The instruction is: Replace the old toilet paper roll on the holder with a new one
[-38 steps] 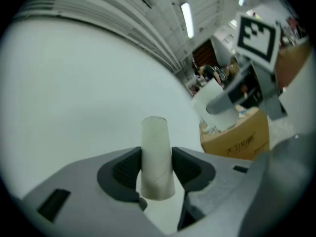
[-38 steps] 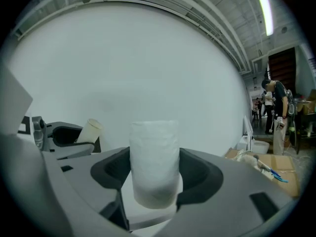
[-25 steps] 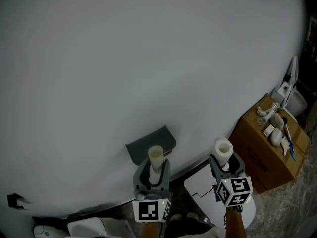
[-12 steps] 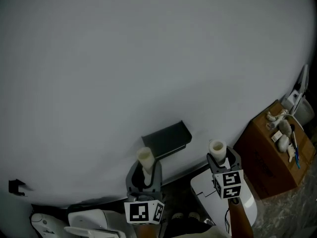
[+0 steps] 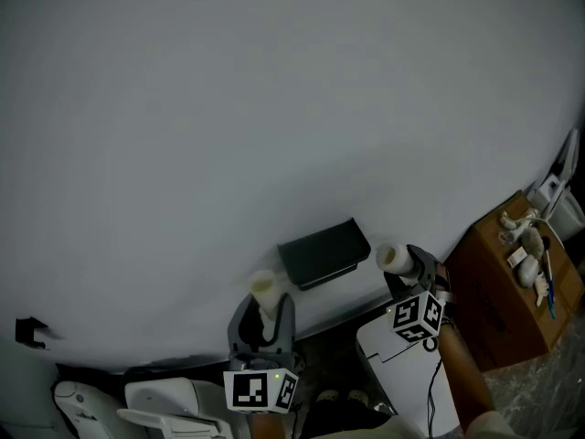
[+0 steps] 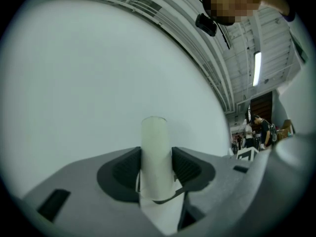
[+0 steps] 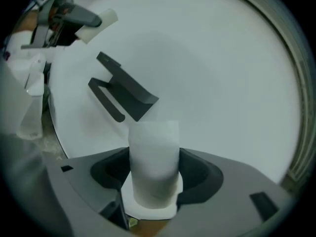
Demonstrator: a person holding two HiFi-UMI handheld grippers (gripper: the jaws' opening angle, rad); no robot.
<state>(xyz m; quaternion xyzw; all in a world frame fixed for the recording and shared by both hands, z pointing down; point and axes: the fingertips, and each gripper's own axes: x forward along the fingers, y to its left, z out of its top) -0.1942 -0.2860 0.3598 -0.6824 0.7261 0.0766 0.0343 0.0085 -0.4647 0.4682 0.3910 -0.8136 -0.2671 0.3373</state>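
My left tool (image 5: 263, 316) is clamped on a thin cream tube (image 5: 264, 291). In the left gripper view the two dark pads press the tube (image 6: 154, 142) from both sides at the left tool (image 6: 156, 164), and its upper part stands up past them against the pale wall (image 6: 89, 73).

My right tool (image 5: 409, 271) pinches a thicker white roll (image 5: 393, 257). In the right gripper view its pads sit tight against the roll's (image 7: 153, 157) sides at the right tool (image 7: 154, 176), with the free end sticking out ahead.

The dark holder (image 5: 324, 252) is fixed to the wall (image 5: 274, 108), between the two tools in the head view. The tube stands just below and to the left of it, not touching. The white roll lies tilted at its right end, near it but with a gap. From the right tool the holder (image 7: 123, 93) shows above and left of the roll.

A cardboard box (image 5: 498, 291) with small things on top sits at the far right.
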